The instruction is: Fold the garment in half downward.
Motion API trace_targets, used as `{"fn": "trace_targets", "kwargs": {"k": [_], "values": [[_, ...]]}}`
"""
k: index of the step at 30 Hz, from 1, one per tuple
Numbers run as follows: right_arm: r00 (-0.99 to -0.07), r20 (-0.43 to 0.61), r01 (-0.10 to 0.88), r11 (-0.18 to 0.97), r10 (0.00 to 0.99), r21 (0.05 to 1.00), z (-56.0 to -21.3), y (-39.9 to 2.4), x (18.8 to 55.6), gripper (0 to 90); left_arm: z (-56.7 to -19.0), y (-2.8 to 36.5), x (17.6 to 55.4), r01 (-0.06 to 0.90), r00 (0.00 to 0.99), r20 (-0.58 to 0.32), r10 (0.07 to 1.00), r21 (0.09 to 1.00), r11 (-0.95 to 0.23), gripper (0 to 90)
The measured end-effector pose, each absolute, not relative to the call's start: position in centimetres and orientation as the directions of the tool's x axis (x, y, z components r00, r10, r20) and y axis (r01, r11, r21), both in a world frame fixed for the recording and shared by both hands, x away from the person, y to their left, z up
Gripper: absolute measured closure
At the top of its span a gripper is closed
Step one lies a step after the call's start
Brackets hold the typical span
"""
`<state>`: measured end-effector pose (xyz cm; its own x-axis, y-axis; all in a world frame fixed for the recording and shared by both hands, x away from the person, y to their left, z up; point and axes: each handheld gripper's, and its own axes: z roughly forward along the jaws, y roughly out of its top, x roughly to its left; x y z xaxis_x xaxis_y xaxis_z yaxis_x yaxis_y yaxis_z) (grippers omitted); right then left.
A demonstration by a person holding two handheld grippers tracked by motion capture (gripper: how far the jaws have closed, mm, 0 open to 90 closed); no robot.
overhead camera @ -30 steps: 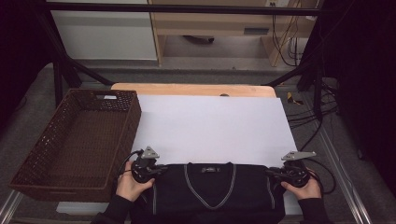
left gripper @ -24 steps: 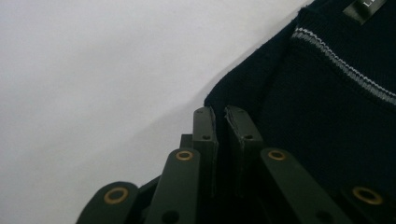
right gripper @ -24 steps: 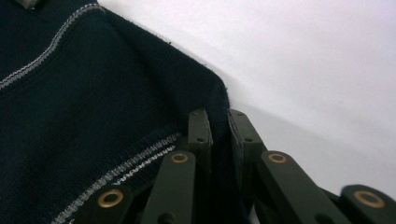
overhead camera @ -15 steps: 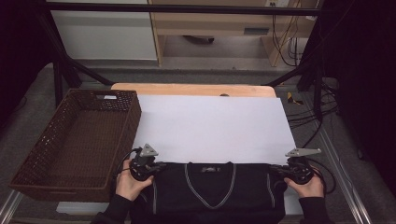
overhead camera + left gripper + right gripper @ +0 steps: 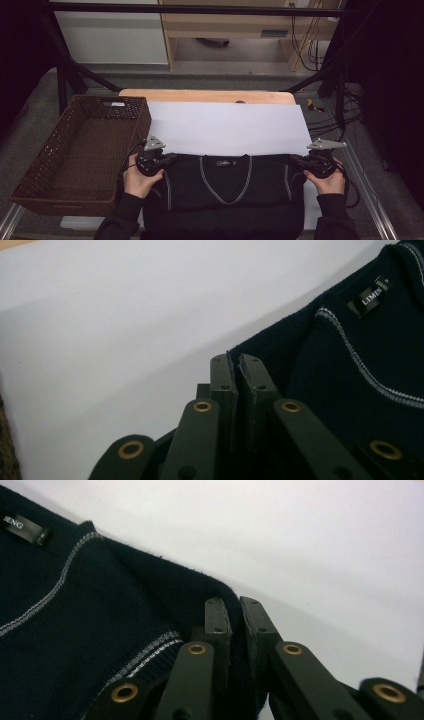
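Note:
A dark navy V-neck sweater (image 5: 225, 187) with thin pale stripes lies at the near edge of the table, collar toward the far side. My left gripper (image 5: 171, 158) is shut on its left shoulder corner, and my right gripper (image 5: 296, 160) is shut on its right shoulder corner. In the left gripper view the jaws (image 5: 237, 361) pinch the knit edge of the sweater (image 5: 360, 370), with the collar label to the right. In the right gripper view the jaws (image 5: 235, 604) hold dark fabric of the sweater (image 5: 75, 610) at the shoulder seam.
A white sheet (image 5: 225, 125) covers the wooden table (image 5: 200, 95) beyond the sweater. A brown wicker basket (image 5: 35, 167) stands at the left, beside my left hand. Black frame posts and cables (image 5: 320, 107) lie at the right and rear.
Both grippers have risen a little and moved toward the far side, carrying the sweater's shoulders with them. The sweater's top edge now reaches onto the white sheet.

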<state>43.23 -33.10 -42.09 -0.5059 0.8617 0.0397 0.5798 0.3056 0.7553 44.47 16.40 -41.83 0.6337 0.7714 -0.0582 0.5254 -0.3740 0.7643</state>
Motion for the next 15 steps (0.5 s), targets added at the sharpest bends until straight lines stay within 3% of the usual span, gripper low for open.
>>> {"fn": "trace_targets", "kwargs": {"k": [15], "values": [[-0.450, -0.006, 0.552, 0.283, 0.893, 0.785, -43.6, -32.9, 48.0, 83.9, -43.5, 15.9, 48.5, 0.554, 0.572, -0.100, 0.814, 0.779, -0.294, 84.7]]}}
